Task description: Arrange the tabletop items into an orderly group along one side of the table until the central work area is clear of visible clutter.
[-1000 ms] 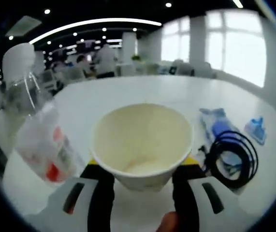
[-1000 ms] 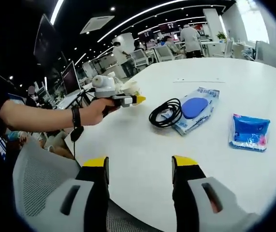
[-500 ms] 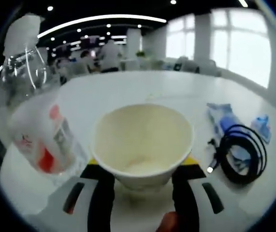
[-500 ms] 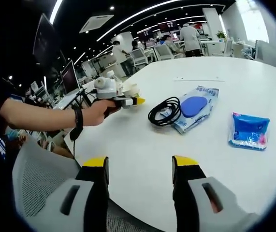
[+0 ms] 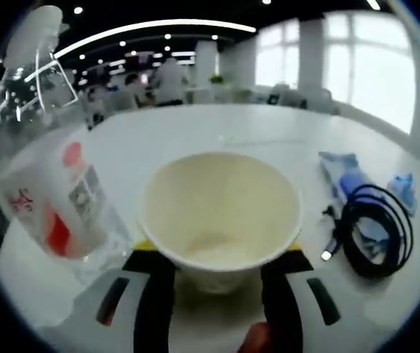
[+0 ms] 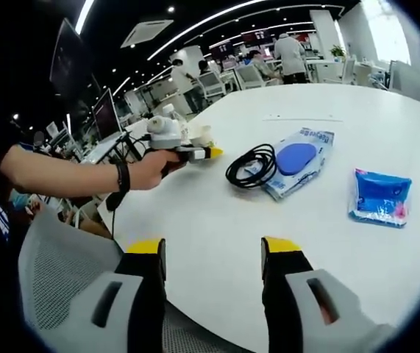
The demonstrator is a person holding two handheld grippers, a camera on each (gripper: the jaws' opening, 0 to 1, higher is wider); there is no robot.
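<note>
Because the task asks for one tidy group along a side, the white worktop (image 6: 327, 110) is seen with its middle still occupied. Ahead of the right tongs (image 6: 213, 254), which are held wide apart and grip nothing, a wipes packet (image 6: 296, 163) lies with a black cable (image 6: 252, 167) coiled partly over its near end, and a small blue packet (image 6: 378, 197) lies further to the right of them. To the left of the left tongs (image 5: 217, 254), a clear water bottle (image 5: 37, 169) is standing close by, probably as the start of the group. A paper cup (image 5: 220, 213) is held between the left tongs, closed on its lower wall, upright, so it can probably be set beside the bottle.
</note>
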